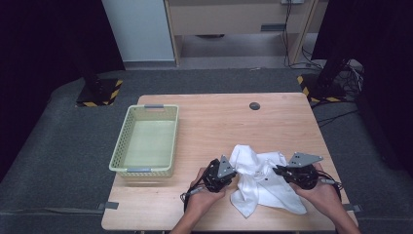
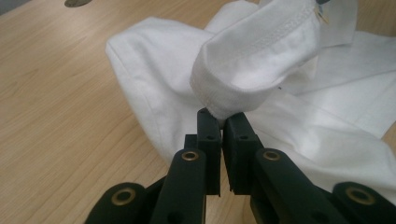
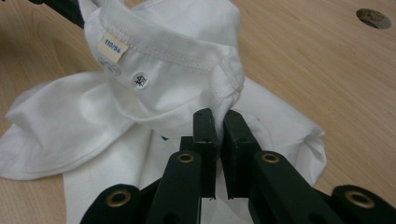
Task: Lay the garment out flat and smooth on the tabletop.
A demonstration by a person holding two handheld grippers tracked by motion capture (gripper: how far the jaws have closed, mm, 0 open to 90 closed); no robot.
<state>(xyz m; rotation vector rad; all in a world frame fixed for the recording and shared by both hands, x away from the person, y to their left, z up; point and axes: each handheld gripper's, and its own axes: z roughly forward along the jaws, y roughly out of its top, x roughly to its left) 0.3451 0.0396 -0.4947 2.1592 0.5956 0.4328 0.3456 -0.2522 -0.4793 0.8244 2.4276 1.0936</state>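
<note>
A white garment [image 1: 260, 180] lies crumpled on the near right part of the wooden bench [image 1: 214, 122], between the person's two hands. The left tool [image 2: 221, 119] is clenched on a stitched hem of the cloth, lifting a fold of it off the bench. The right tool [image 3: 218, 119] is clenched on the ribbed neckline. Just inside that neckline sits a small cream label [image 3: 113, 46] printed in blue with what reads as "110/56", and below it a round white sticker [image 3: 139, 80] whose dark mark is too small to read. A pale green basket [image 1: 146, 141] stands on the bench's left side, well apart from the garment
</note>
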